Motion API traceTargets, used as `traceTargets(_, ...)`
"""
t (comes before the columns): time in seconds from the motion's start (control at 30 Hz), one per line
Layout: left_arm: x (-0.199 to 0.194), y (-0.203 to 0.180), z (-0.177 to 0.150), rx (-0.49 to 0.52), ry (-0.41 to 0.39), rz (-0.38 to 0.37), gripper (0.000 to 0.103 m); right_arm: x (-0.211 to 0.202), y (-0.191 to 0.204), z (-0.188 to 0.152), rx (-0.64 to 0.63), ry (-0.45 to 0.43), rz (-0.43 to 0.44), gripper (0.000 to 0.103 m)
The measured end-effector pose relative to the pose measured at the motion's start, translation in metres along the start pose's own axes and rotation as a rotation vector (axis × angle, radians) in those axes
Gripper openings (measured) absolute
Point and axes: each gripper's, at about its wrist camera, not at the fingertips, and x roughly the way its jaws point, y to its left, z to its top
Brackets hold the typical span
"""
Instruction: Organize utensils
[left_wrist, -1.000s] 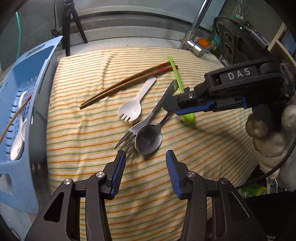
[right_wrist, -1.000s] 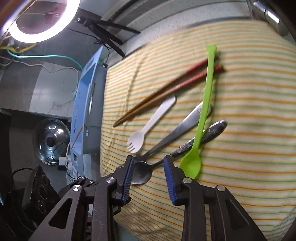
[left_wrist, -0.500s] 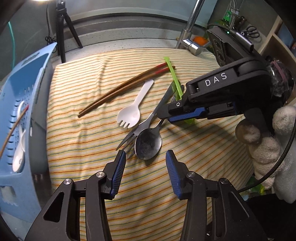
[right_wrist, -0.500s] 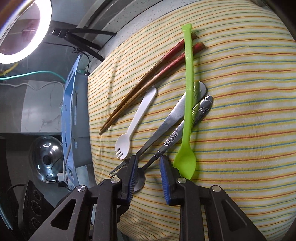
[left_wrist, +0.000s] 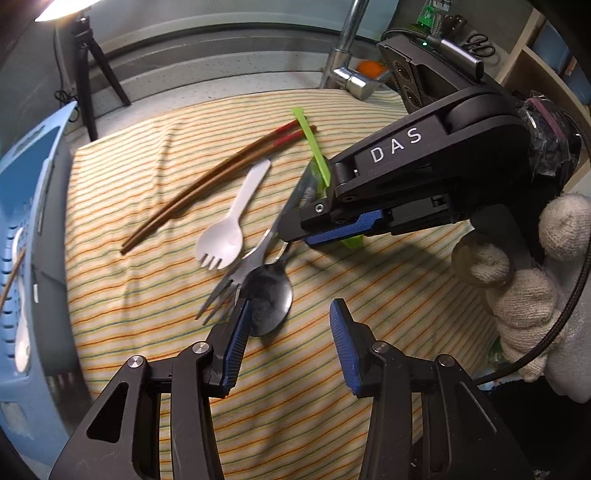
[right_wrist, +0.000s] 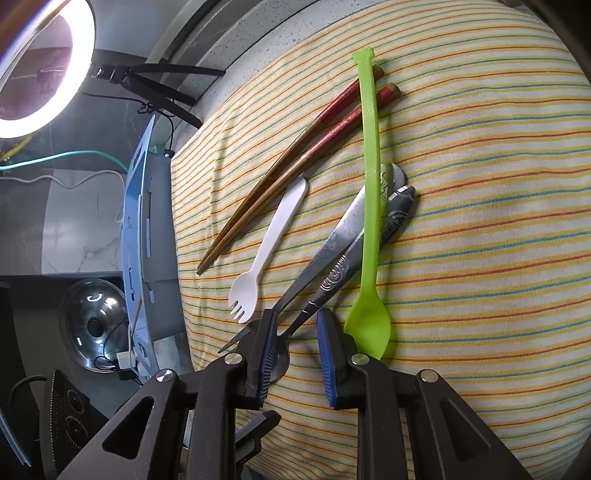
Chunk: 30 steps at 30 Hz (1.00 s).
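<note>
Closing in over the last second, the right tongs (right_wrist: 295, 347) are now straddling the metal spoon (left_wrist: 271, 295) neck at lower centre of the striped cloth (right_wrist: 480, 221), not yet clenched, while the left tongs (left_wrist: 288, 343) are hanging released nearby, so a pickup looks imminent.

We see a kitchen made into a recording place: a faucet (left_wrist: 345, 55) behind the striped cloth (left_wrist: 155, 295), and a ring light (right_wrist: 44, 62) on a tripod (right_wrist: 147, 85).

glossy metal spoon (left_wrist: 269, 299), matt plastic spork (left_wrist: 225, 236), striped cloth (right_wrist: 480, 221)
</note>
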Motion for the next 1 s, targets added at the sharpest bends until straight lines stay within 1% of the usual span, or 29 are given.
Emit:
traceTargets(0.1,0.0,-0.007,-0.002,0.02,0.009,-0.021,0.04,-0.002,-0.001,-0.002,-0.005,0.0,0.003,0.02)
traceTargets(0.2,-0.005,-0.014,-0.002,0.076,-0.013,0.068,0.04,-0.002,-0.003,-0.004,-0.004,0.0,0.01,0.02)
traceTargets(0.23,-0.006,-0.011,-0.001,0.071,-0.015,0.067,0.04,-0.002,-0.004,-0.004,0.002,0.001,0.014,0.02)
traceTargets(0.3,-0.006,-0.001,0.004,0.038,-0.008,0.041,0.04,-0.002,-0.004,-0.003,0.006,0.002,0.015,0.02)
traceTargets(0.4,-0.001,0.007,0.011,0.047,0.01,0.034,0.04,-0.002,-0.003,-0.002,0.0,0.001,0.012,0.02)
traceTargets(0.5,0.009,0.007,0.016,0.065,0.04,0.024,0.04,-0.001,-0.004,-0.001,0.01,0.001,0.016,0.02)
traceTargets(0.6,0.013,0.004,0.014,0.079,0.052,0.026,0.04,-0.002,-0.004,-0.002,0.008,0.0,0.016,0.02)
traceTargets(0.73,0.016,-0.005,0.014,0.088,0.057,-0.008,0.04,-0.002,-0.006,-0.001,0.017,-0.003,0.027,0.02)
traceTargets(0.77,0.016,-0.008,0.01,0.095,0.058,-0.005,0.04,-0.002,-0.006,-0.002,0.017,-0.004,0.029,0.02)
traceTargets(0.87,0.021,-0.017,0.006,0.129,0.055,0.042,0.04,-0.001,-0.007,-0.002,0.025,-0.007,0.039,0.02)
traceTargets(0.93,0.016,-0.015,0.007,0.123,0.044,0.058,0.04,-0.001,-0.008,-0.002,0.039,-0.005,0.045,0.02)
traceTargets(1.0,0.008,-0.013,0.009,0.102,0.023,0.058,0.04,-0.001,-0.007,-0.002,0.036,-0.003,0.043,0.02)
